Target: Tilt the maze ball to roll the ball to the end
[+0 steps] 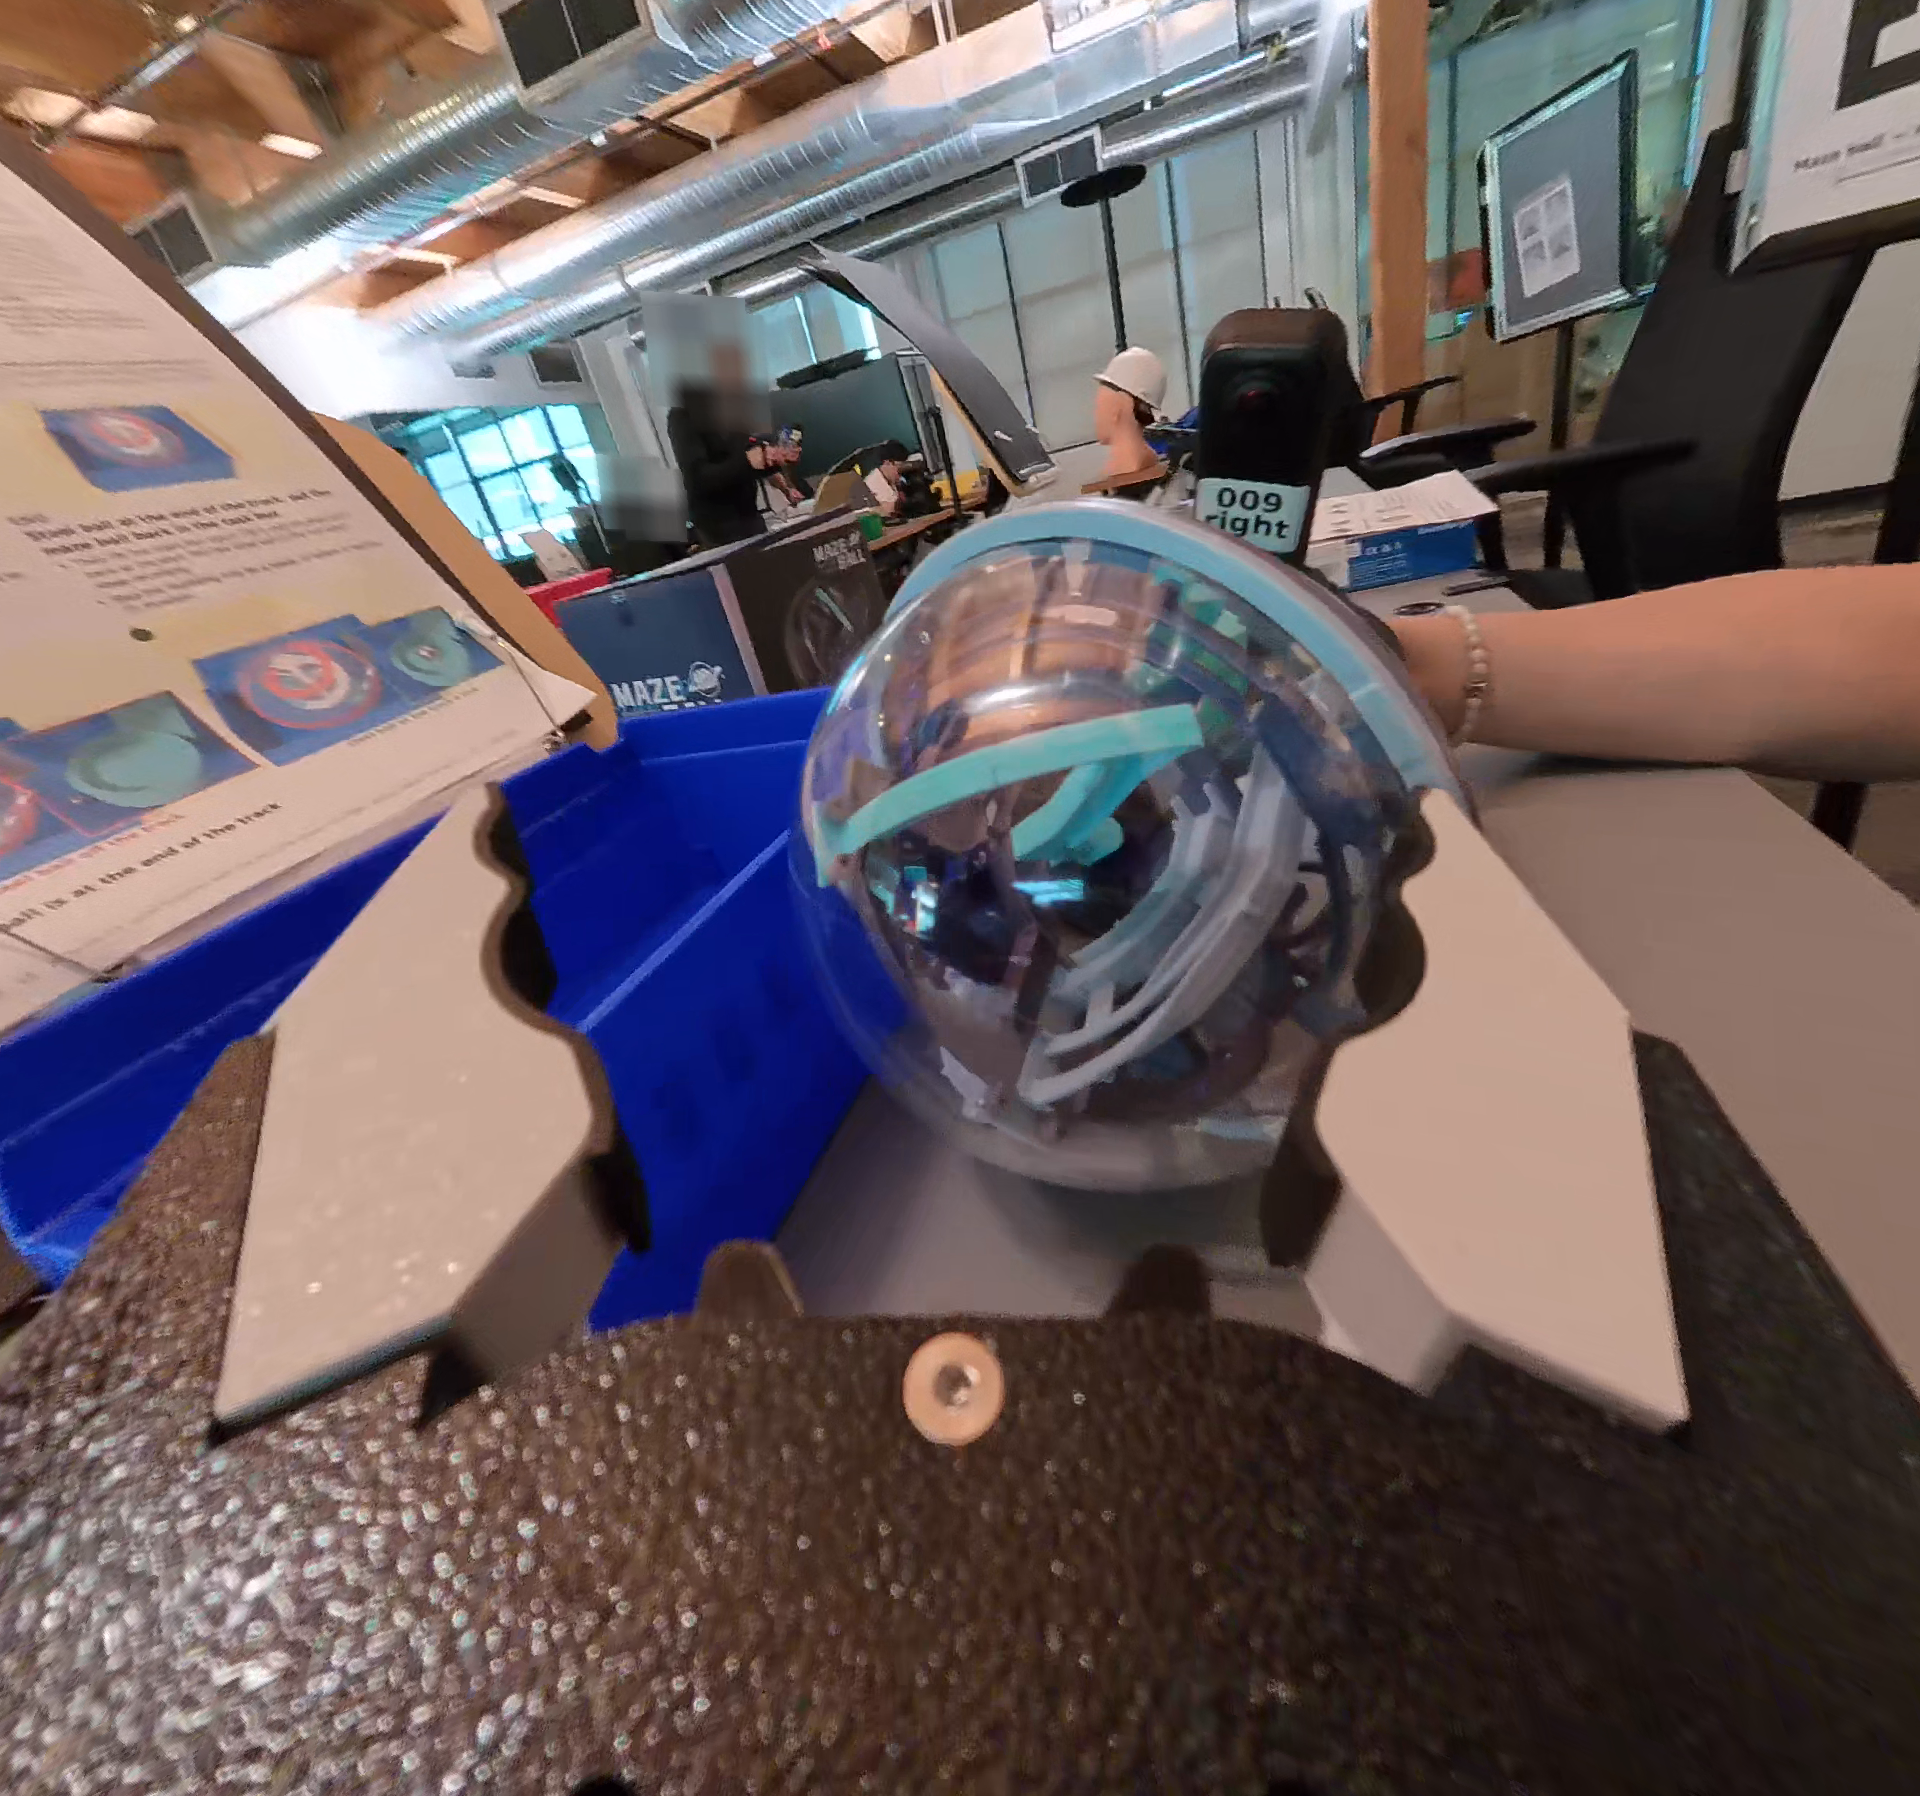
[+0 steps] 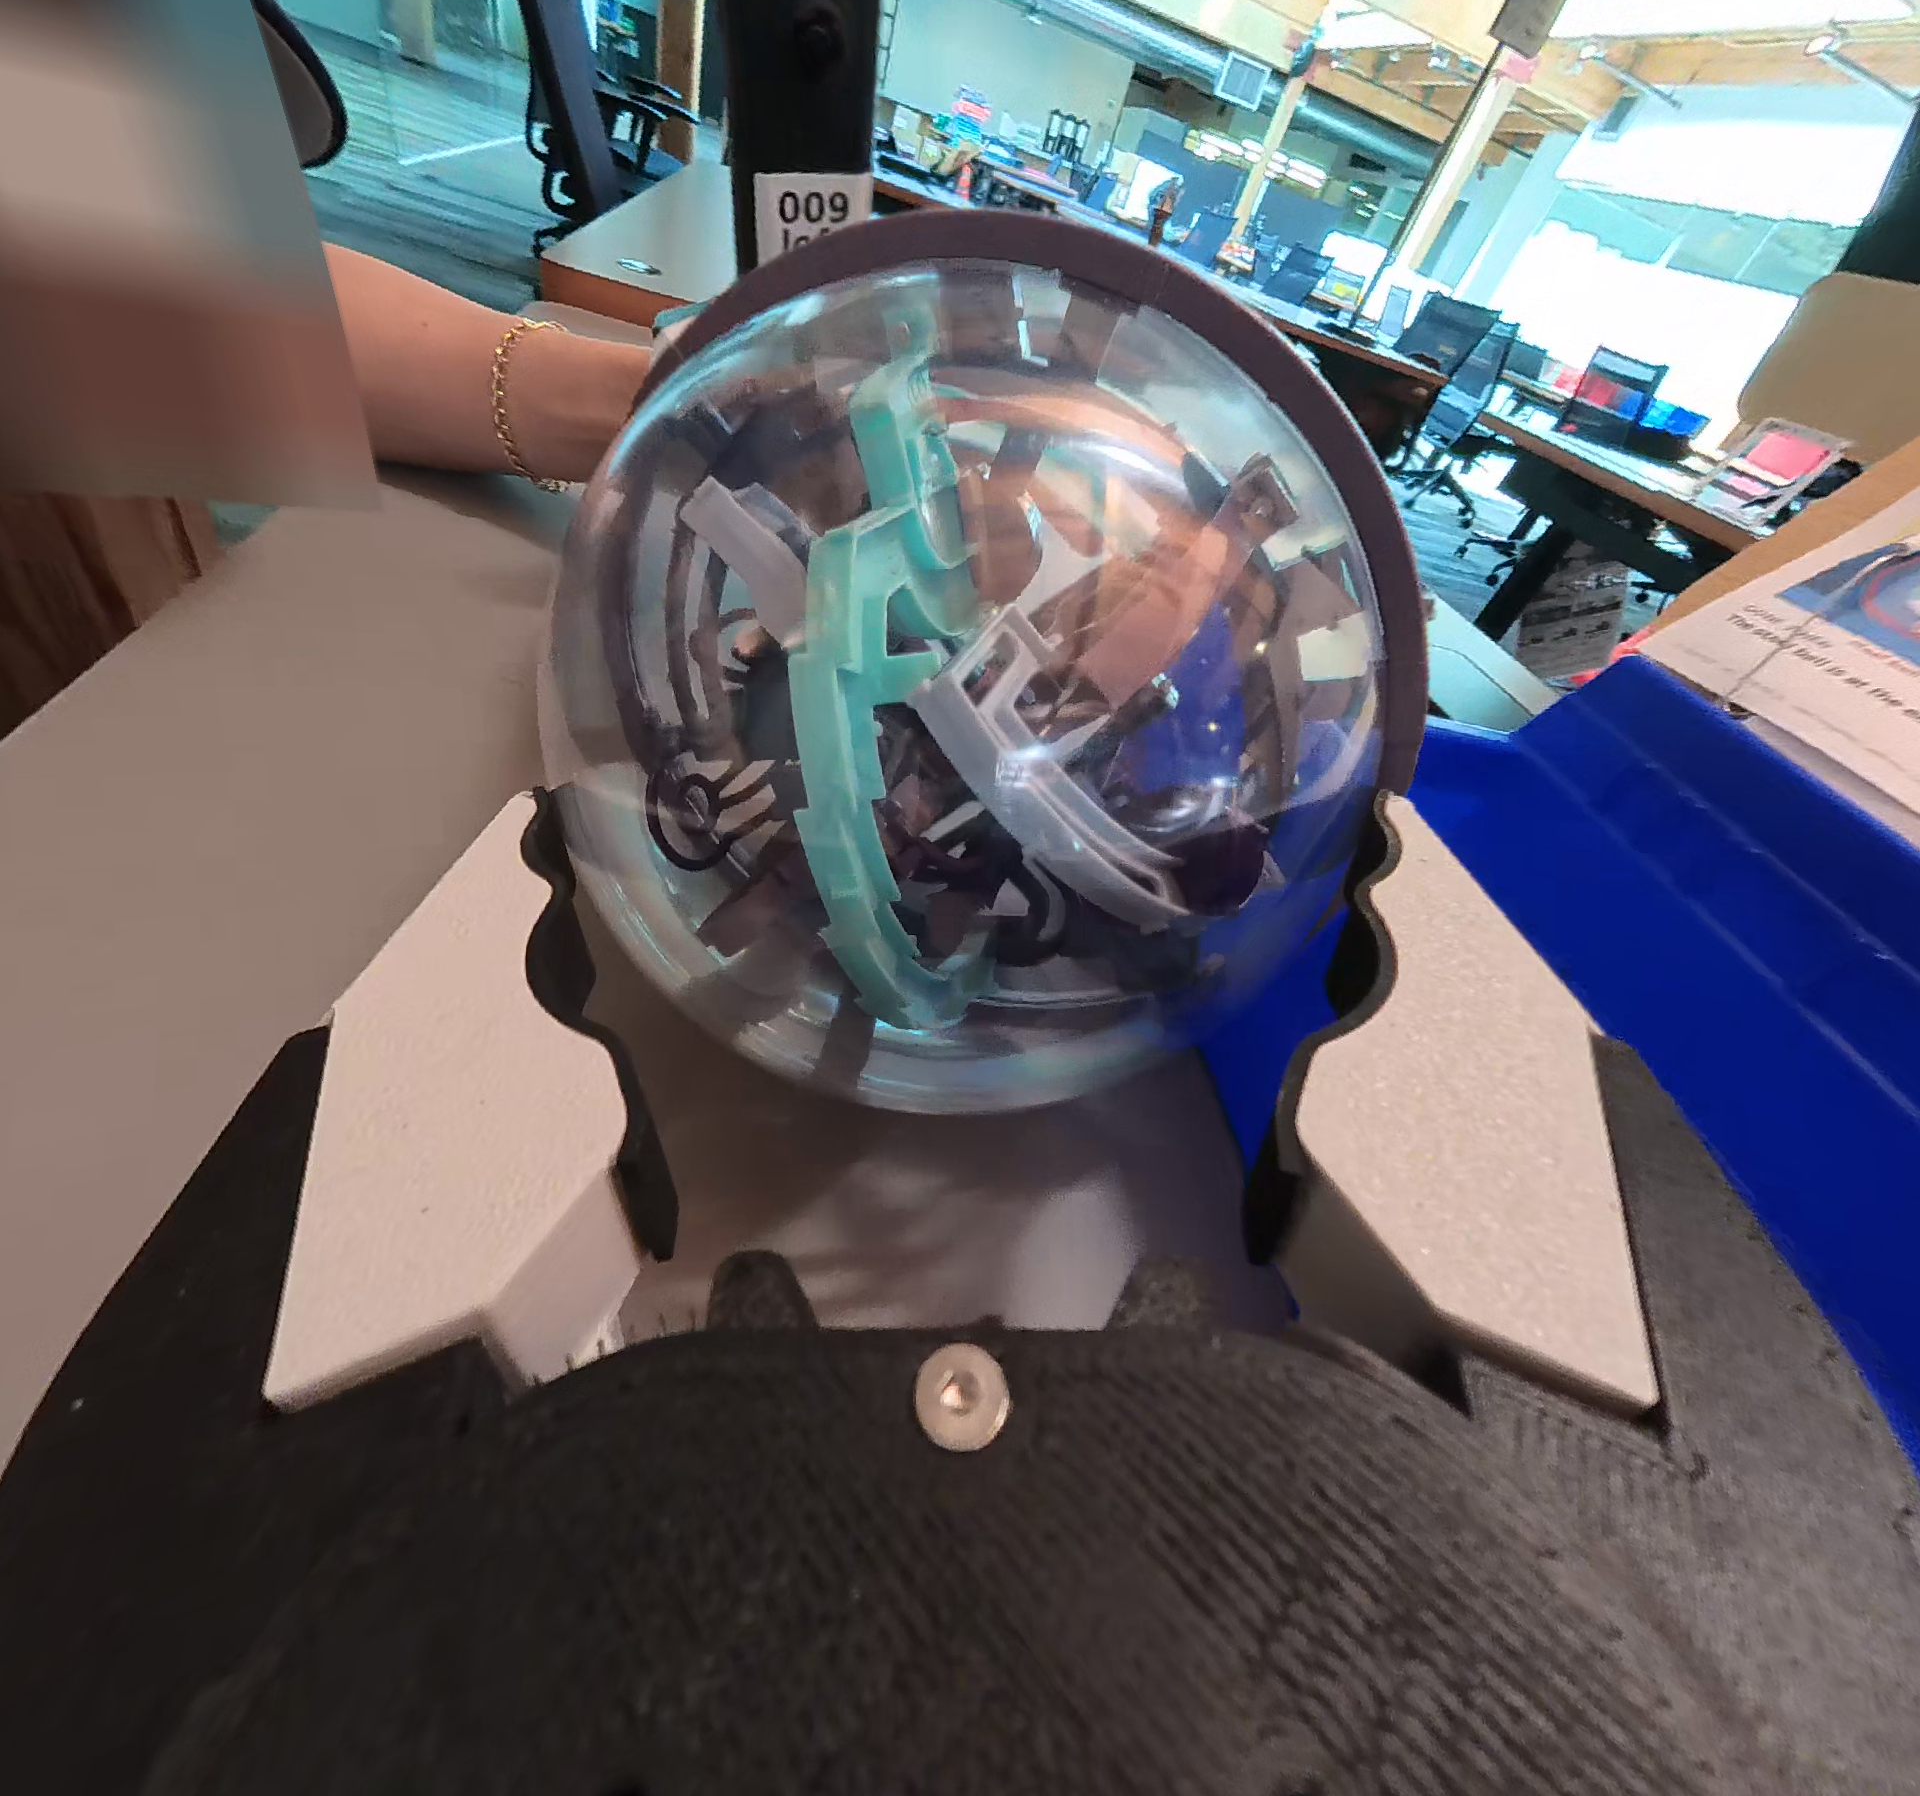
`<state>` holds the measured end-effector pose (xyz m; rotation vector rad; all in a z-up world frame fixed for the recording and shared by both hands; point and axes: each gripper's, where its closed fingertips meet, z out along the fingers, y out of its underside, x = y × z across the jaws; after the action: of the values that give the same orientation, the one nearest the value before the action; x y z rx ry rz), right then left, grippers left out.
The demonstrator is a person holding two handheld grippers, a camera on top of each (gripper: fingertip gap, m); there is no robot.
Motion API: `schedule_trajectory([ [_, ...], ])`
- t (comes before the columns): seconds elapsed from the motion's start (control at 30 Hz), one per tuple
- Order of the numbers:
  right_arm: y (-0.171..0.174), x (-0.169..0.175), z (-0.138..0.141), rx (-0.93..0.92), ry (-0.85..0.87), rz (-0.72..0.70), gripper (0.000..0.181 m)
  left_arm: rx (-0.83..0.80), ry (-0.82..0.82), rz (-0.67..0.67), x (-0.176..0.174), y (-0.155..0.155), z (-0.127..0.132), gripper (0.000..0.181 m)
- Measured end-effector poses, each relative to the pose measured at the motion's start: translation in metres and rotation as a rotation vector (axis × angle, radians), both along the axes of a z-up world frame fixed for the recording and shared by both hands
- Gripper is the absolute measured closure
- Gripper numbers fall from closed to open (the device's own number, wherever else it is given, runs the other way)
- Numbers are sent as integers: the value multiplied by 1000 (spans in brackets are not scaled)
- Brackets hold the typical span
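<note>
The clear plastic maze ball (image 1: pixel 1122 842), filled with teal, grey and purple tracks, rested on the grey tabletop (image 1: pixel 1683 915) just beside the blue plastic bin (image 1: pixel 686 925). My left gripper (image 1: pixel 961 925) was spread wide, its right finger (image 1: pixel 1455 1050) touching the sphere and its left finger over the bin. My right gripper (image 2: pixel 961 915) was also spread, cradling the sphere (image 2: pixel 977 666) from the opposite side. I could not make out the small ball inside.
</note>
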<state>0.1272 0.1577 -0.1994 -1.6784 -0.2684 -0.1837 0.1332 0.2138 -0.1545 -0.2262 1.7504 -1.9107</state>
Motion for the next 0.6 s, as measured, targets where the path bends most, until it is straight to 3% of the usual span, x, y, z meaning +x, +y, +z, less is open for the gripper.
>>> schedule_trajectory([
  [0.1,0,0,0,-2,1,2,38,9,60,-56,-5,-4,-6,39],
  [0.2,1,-1,0,-3,-10,5,38,37,117,-179,-20,-12,-13,70],
  [0.6,-4,2,7,12,-52,-25,45,75,210,-176,-17,-8,-19,71],
])
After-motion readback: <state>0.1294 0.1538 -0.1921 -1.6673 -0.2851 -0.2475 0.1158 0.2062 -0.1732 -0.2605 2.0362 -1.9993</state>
